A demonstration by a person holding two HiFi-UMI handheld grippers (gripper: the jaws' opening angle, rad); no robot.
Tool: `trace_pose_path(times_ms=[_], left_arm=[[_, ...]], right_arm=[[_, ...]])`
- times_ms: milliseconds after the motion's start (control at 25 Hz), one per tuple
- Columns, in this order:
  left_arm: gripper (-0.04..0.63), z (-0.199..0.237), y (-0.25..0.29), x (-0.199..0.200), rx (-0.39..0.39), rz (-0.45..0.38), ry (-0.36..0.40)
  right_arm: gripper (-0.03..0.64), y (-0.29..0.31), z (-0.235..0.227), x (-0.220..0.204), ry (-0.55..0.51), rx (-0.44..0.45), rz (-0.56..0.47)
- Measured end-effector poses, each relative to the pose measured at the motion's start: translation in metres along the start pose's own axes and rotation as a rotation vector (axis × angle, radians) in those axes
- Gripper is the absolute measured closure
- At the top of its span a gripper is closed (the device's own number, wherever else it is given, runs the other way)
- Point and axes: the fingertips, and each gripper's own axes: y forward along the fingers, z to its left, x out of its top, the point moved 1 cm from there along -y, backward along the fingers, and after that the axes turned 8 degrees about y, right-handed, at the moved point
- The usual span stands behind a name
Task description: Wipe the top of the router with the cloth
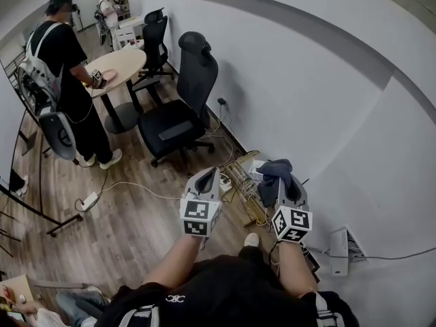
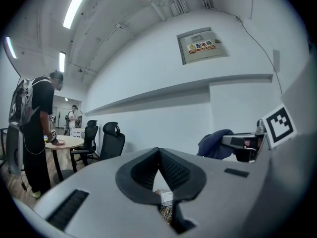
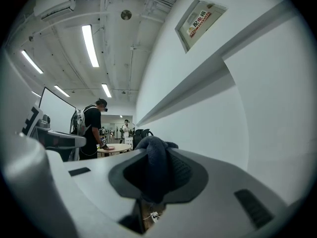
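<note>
Wiping looks not yet begun: the right hand-held gripper (image 1: 283,182) clamps the dark blue cloth (image 3: 151,167) in mid-air, the left hand-held gripper (image 2: 159,150) is closed on nothing, and the white box (image 1: 338,251) by the wall below, possibly the router, is well apart from both.

The white box (image 1: 338,251) by the wall is too small for me to tell what it is. The cloth (image 3: 150,152) hides my right gripper's (image 3: 154,165) jaw tips. The rack (image 1: 240,176) is partly covered by that gripper.
</note>
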Motion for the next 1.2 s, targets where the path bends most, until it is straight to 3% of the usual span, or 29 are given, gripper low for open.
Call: trace_pose_path(times_ms=[720, 1200], left_arm=[[0.597, -0.053, 0.180, 0.000, -0.052, 0.084, 0.019], [0.597, -0.090, 0.262, 0.002, -0.082, 0.124, -0.010]], right_arm=[[0.569, 0.125, -0.140, -0.003, 0.019, -0.008, 0.069], [0.569, 0.173, -0.196, -0.020, -0.006, -0.014, 0.191]])
